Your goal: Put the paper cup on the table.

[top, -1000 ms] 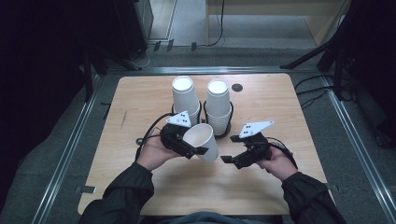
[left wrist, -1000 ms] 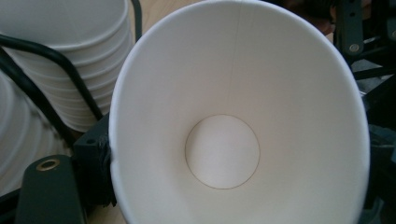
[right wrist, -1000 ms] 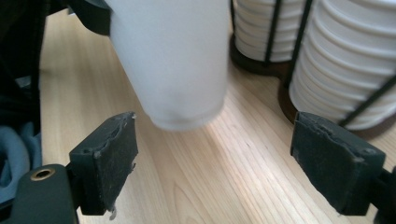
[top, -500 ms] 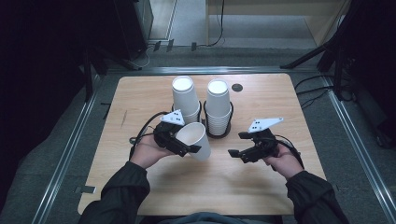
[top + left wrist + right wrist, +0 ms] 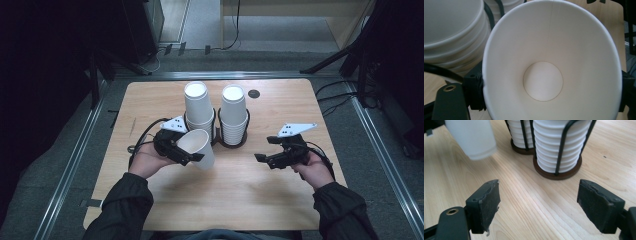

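Both hands have drawn apart since the earlier frames: the left tongs (image 5: 192, 155) have carried the paper cup (image 5: 199, 147) toward the table's left edge, and the right tongs (image 5: 264, 159) have slid toward the right edge, away from the cup they were close to a second ago. Left tongs grip the cup across its mouth; in the left gripper view the black pads (image 5: 475, 91) press against the rim on both sides, and the cup (image 5: 554, 65) is seen from the open end, its round bottom facing the camera. It lies tilted on its side above the table (image 5: 250, 195), just in front of the left cup stack (image 5: 198, 107). Right tongs stand open with nothing between them, their jaws having just been closing a little; in the right gripper view only bare wood (image 5: 531, 205) lies between the pads. Both stacks sit in black wire holders near the far edge's middle, the right stack (image 5: 233, 117) just beside the left one.
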Tool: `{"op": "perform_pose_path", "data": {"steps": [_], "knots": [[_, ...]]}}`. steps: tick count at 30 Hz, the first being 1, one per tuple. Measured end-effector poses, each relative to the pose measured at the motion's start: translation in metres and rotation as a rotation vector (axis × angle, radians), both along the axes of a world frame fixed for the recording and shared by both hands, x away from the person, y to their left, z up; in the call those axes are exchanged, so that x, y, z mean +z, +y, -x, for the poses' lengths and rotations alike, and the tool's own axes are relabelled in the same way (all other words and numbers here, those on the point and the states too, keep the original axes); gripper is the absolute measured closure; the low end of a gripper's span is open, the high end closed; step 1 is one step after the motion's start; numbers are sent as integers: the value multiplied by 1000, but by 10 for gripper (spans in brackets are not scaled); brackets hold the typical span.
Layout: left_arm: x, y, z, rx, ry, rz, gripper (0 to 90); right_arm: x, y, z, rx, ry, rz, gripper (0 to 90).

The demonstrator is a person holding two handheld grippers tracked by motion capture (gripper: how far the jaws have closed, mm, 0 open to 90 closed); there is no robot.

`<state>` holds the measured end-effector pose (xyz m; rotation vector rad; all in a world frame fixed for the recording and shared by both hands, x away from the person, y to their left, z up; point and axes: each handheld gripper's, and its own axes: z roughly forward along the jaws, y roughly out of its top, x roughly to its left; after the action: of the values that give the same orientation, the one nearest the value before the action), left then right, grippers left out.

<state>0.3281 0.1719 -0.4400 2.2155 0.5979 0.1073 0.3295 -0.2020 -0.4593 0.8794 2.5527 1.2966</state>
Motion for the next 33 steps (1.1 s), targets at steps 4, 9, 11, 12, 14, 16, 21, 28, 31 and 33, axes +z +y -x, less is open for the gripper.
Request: {"op": "perform_pose_path", "data": {"steps": [4, 9, 11, 12, 14, 16, 21, 28, 31, 33], "knots": [[0, 7, 0, 14, 8, -4, 151, -3, -1, -2, -3, 17, 10, 191], [1, 20, 0, 58, 14, 7, 148, -3, -1, -5, -6, 2, 24, 191], [2, 28, 0, 89, 7, 18, 144, -2, -2, -7, -14, -12, 28, 193], [2, 31, 0, 98, 12, 23, 145, -2, -3, -8, -17, -11, 25, 193], [3, 40, 0, 124, 6, 20, 145, -2, -5, -8, -14, -16, 38, 195], [2, 46, 1, 141, 8, 18, 146, -3, -6, -8, -14, -17, 51, 195], [2, 58, 0, 175, 10, 14, 146, -4, -9, -13, -24, 2, 27, 195], [1, 77, -8, 221, 15, 4, 146, -7, -12, -18, -46, 31, 22, 216], [2, 86, -12, 249, 3, 11, 146, -9, -12, -18, -46, 38, 21, 216], [2, 89, -13, 260, 1, 12, 146, -10, -12, -19, -49, 42, 26, 216]]}}
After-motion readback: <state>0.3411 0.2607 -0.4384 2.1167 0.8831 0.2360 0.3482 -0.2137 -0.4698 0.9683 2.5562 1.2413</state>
